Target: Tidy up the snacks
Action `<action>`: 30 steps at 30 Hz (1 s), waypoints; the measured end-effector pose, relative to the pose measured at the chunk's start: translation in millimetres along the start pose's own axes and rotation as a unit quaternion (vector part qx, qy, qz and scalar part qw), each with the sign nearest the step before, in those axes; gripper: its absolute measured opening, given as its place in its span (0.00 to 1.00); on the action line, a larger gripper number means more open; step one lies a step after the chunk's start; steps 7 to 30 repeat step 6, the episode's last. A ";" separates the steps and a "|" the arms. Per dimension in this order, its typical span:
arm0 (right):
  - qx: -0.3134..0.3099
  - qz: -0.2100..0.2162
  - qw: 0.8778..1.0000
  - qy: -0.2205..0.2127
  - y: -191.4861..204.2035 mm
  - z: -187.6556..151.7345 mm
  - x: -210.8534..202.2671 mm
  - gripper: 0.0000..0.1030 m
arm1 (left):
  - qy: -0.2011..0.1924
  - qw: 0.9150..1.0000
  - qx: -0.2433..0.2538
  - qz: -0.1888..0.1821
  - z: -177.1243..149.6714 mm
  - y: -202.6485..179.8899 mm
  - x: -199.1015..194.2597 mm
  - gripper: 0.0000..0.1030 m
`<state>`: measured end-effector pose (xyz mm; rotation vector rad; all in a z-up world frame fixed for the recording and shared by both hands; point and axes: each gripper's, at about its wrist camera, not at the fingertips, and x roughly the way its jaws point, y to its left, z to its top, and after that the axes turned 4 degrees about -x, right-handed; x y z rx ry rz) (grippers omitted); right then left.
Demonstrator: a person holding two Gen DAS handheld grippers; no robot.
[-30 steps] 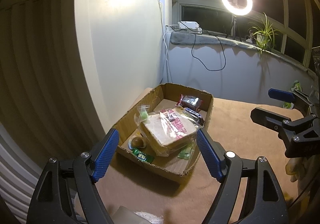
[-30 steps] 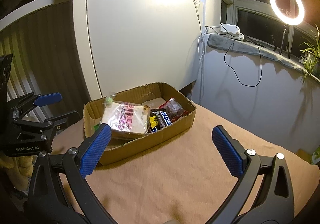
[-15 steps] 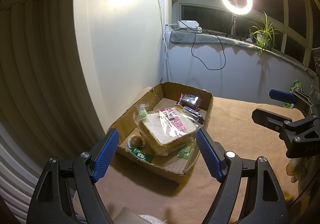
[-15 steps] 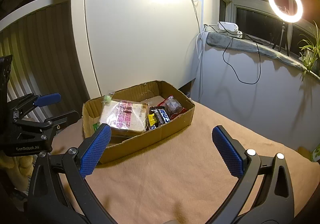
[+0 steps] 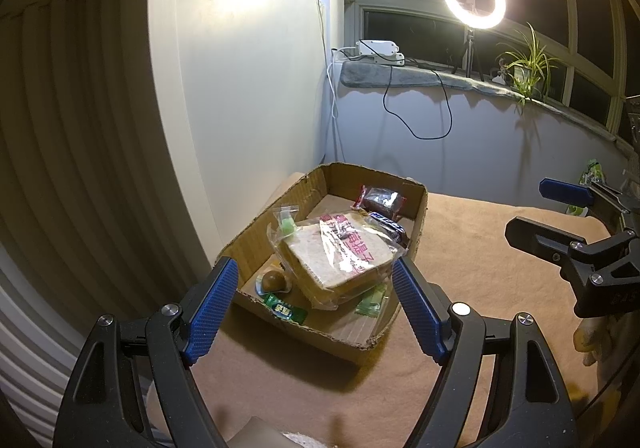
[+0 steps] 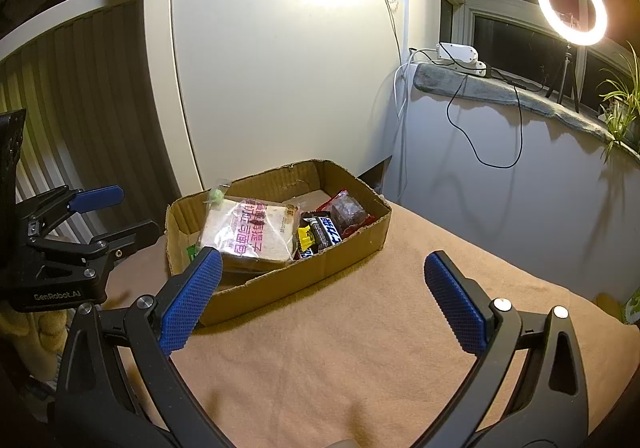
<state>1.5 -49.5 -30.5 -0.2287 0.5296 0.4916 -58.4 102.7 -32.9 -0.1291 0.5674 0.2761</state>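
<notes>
– Where do we see the snacks?
– In the cardboard box (image 5: 418,224) on the table (image 6: 360,348); bagged bread (image 5: 340,256) on top; our left gripper (image 5: 316,308) and right gripper (image 6: 320,296) hover, fingers spread, holding nothing.

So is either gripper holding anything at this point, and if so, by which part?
Nothing is held. The left gripper and right gripper are both open and empty, short of the cardboard box with the bagged bread inside.
</notes>
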 end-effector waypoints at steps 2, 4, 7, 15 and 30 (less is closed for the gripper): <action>0.000 0.000 1.000 0.000 -0.2 -0.8 -0.1 1.00 | -0.001 1.000 0.001 0.000 0.4 0.4 0.1 0.77; 0.000 -0.001 1.000 0.001 -0.1 -0.5 0.0 1.00 | -0.003 1.000 0.002 0.002 -0.2 0.2 0.0 0.77; 0.001 0.000 1.000 0.001 -0.2 -1.4 0.2 1.00 | -0.001 1.000 0.003 0.000 -1.7 -0.9 -0.2 0.77; 0.001 0.000 1.000 0.001 -0.2 -1.4 0.2 1.00 | -0.001 1.000 0.003 0.000 -1.7 -0.9 -0.2 0.77; 0.001 0.000 1.000 0.001 -0.2 -1.4 0.2 1.00 | -0.001 1.000 0.003 0.000 -1.7 -0.9 -0.2 0.77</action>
